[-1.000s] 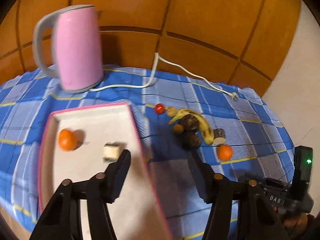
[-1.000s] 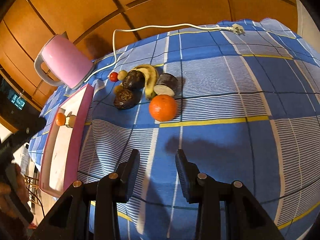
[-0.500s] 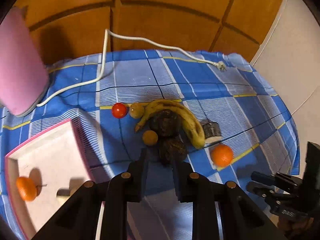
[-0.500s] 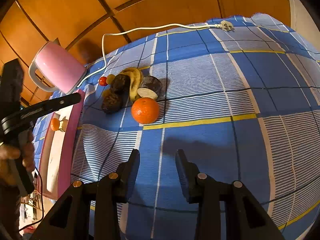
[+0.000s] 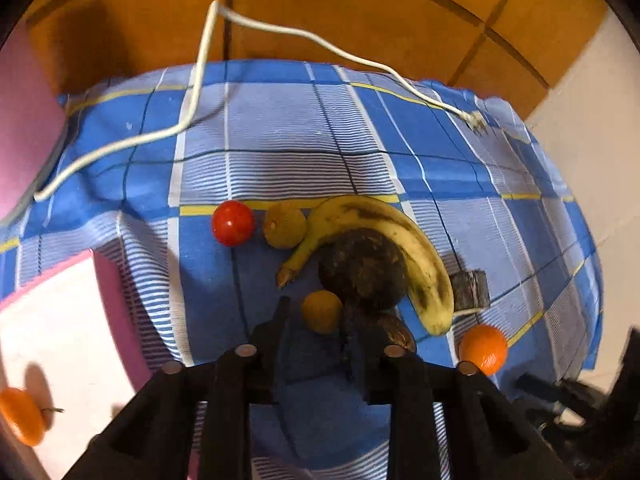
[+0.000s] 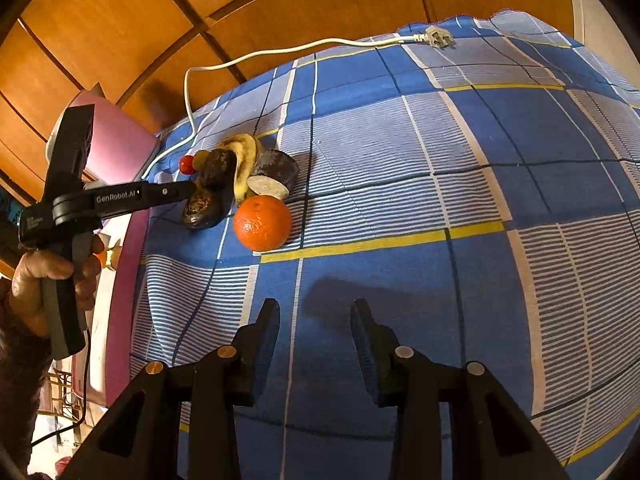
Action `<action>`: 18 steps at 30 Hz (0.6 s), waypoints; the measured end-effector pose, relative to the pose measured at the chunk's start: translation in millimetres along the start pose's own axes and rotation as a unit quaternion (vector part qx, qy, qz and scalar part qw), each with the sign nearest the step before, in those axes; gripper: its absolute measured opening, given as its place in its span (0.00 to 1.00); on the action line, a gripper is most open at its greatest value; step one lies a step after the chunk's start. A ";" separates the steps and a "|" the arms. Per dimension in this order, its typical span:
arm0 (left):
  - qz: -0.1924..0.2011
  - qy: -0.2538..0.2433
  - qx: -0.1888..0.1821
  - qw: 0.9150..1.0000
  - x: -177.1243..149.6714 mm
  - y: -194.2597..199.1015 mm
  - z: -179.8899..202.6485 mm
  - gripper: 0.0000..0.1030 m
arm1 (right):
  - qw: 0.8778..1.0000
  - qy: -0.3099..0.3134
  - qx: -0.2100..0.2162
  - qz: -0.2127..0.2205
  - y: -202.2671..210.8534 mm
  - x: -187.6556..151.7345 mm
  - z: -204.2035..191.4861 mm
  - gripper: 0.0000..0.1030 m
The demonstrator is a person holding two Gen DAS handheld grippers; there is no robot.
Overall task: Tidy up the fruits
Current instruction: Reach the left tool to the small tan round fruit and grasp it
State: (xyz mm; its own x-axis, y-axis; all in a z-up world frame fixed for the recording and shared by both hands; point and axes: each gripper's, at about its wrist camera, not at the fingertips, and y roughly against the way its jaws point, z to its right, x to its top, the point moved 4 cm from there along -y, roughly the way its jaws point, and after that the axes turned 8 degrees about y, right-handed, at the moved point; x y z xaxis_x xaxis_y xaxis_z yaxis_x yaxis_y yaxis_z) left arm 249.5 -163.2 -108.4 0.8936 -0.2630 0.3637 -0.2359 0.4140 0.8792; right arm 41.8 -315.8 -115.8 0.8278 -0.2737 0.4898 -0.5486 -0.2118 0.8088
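Far left in the left wrist view, the pink-rimmed tray (image 5: 116, 304) sits on the blue checked cloth (image 5: 280, 128) with one small orange (image 5: 20, 416) on its white floor, near the frame's edge. Just past the tray's corner, the fruit cluster: a red tomato (image 5: 233, 223), a small greenish-yellow fruit (image 5: 285, 226) right beside it, then the spotted banana (image 5: 384, 248) arching over a dark round fruit (image 5: 362, 274).

The left gripper (image 5: 316, 320) is in among them — jaws at a narrow gap, fingers either side of a small yellow fruit (image 5: 322, 311), not touching it as far as the view shows. A second dark fruit (image 5: 396, 332) is partly hidden behind the right-hand finger. Further right lie a dark cut chunk (image 5: 470, 290) and the loose orange (image 5: 483, 348), apart from the banana's tip.

A white power cord (image 5: 280, 32) trails across the cloth's far edge to its plug.

From the right wrist view, the left hand (image 6: 48, 280) grips that tool at far left, its nose over the dark fruits. The right gripper (image 6: 314, 328) hovers above bare cloth, jaws moderately apart, holding nothing, well short of the orange.
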 end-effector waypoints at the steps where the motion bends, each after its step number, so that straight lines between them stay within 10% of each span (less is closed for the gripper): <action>1: -0.001 0.006 -0.002 1.000 0.7 -0.9 -2.0 0.35 | 1.000 0.000 0.001 -0.001 -0.4 -0.6 0.0 0.36; 18: 0.071 0.000 -0.015 0.997 -29.5 36.9 7.0 0.22 | 1.000 -0.005 -0.004 0.002 -0.1 1.0 2.1 0.36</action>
State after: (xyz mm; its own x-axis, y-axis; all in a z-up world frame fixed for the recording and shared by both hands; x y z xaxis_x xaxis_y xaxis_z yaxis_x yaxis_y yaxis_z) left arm 211.7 -146.3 -84.6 0.8525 -0.1994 0.4832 -0.3482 0.4728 0.8094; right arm 42.4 -318.1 -116.1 0.8242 -0.2845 0.4897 -0.5509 -0.2023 0.8097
